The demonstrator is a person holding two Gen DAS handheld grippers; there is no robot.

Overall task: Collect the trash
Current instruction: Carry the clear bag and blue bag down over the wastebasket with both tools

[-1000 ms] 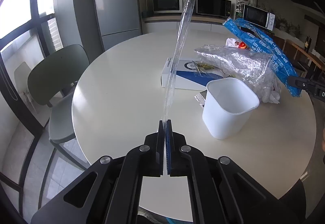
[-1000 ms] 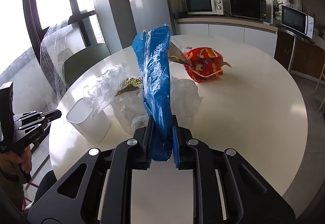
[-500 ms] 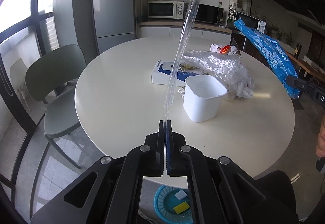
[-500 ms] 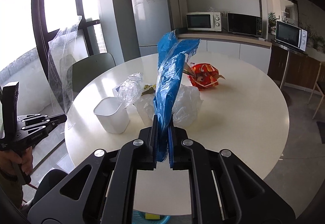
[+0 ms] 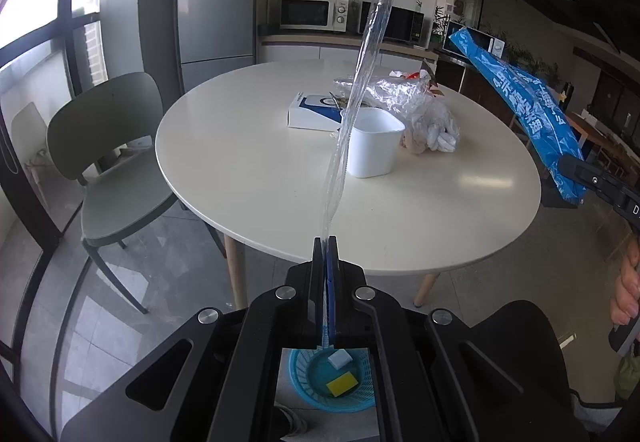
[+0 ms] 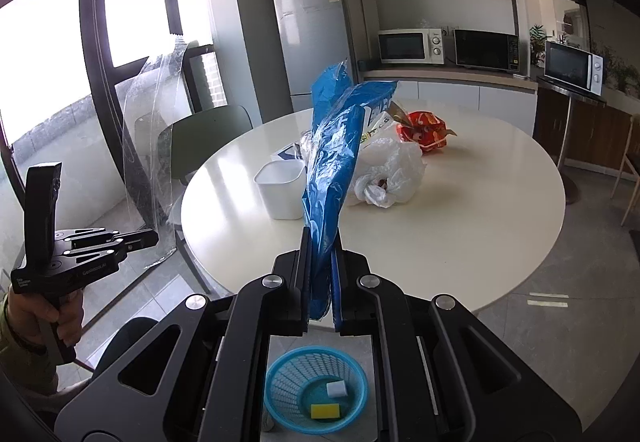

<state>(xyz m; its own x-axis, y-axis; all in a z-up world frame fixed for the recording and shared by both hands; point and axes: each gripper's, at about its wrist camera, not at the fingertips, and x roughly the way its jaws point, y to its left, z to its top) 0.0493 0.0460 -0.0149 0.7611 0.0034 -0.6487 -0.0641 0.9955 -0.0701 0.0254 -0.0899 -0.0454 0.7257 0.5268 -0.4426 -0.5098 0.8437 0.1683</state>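
A: From the left wrist view, what does the left claw [image 5: 326, 242] have?

B: It is clamped on a clear plastic wrapper [image 5: 362, 81], seen edge-on. Its long axis runs up from the jaws, leaning right; the top is cut by the picture's edge. Beyond it the white tub [image 5: 372, 147] stands mid-bench [image 5: 240, 145].

A: And at the right?

B: The blue bag [image 5: 524, 101] slants up to the left from the right claw [image 5: 570, 177], off the bench's right edge; that claw is half cut off.

A: The right wrist view?

B: The right claw [image 6: 321, 242] is pinched on the blue bag's [image 6: 336, 145] lower end. The bag stands near upright past the bench's [image 6: 460, 217] near edge, hiding part of the pile. Below, on the floor, a blue basket [image 6: 280, 370] shows between the arms. The left claw [image 6: 150, 238] is at the left, off the bench.
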